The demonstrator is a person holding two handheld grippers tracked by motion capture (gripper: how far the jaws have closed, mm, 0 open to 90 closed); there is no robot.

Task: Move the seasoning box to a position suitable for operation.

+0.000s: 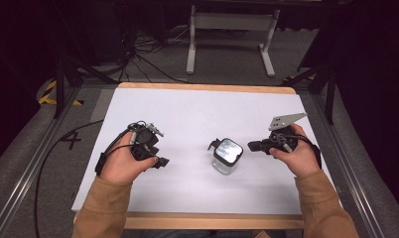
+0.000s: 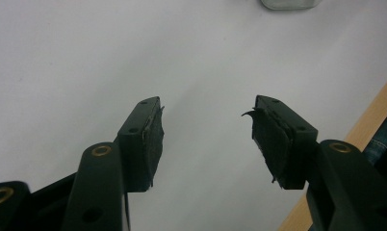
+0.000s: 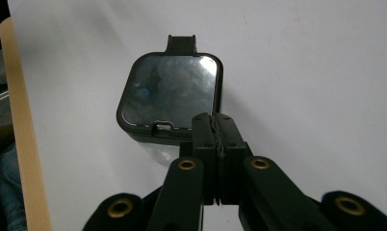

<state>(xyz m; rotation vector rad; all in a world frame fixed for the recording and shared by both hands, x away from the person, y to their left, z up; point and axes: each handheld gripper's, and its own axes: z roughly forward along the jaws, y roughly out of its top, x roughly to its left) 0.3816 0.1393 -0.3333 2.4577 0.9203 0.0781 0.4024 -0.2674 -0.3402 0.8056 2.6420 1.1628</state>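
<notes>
A small clear square container [image 1: 227, 155] with a black-rimmed lid stands on the white table [image 1: 187, 114], near the middle. Its lid [image 3: 170, 91] has a black latch tab on the far edge. My right gripper [image 1: 252, 146] points at it from the right. The jaws are shut together with nothing between them, and their tips [image 3: 214, 119] are at the lid's near edge; I cannot tell whether they touch it. My left gripper [image 1: 160, 162] rests to the container's left, well apart from it. Its jaws [image 2: 206, 108] stand open over bare table, and the container's base [image 2: 288, 4] shows far ahead.
The table has a wooden front edge [image 1: 212, 220] and the same edge [image 2: 374, 120] lies close to the left gripper. Cables trail off the table's left side. A white metal stand [image 1: 232, 29] is on the floor beyond the table.
</notes>
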